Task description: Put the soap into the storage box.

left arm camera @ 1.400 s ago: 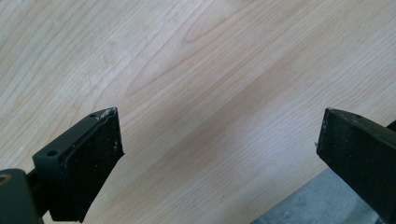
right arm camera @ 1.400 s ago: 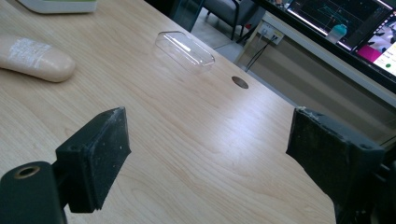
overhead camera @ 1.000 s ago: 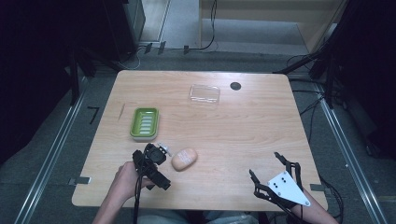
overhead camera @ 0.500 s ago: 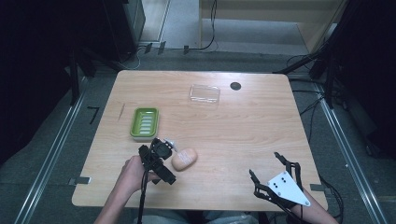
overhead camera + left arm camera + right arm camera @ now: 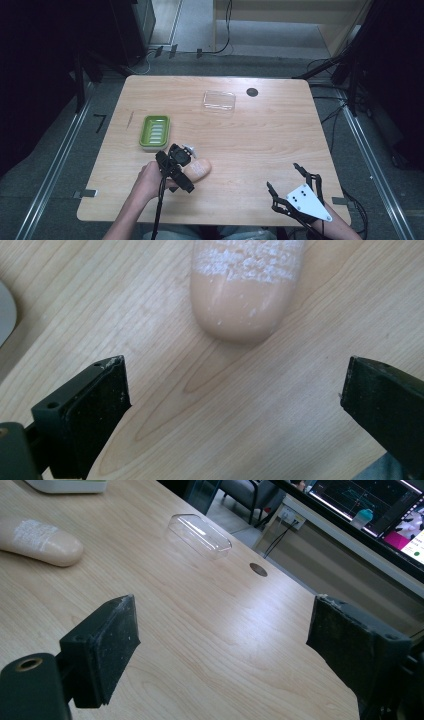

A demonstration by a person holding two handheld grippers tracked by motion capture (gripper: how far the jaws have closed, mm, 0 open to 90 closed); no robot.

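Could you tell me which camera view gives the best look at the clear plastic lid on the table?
The right gripper view: the clear lid appears close, its rounded shape plain. The high view shows the lid small and faint near the far edge.

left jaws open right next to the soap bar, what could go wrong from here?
1. The soap bar has a smooth, rounded end; if the left gripper closes only on that tip, it may squirt out forward.
2. The bar lies flat on the table, so the jaws may scrape the wood going under its sides.
3. The green soap dish sits close beyond the left gripper; a wide swing might knock it.
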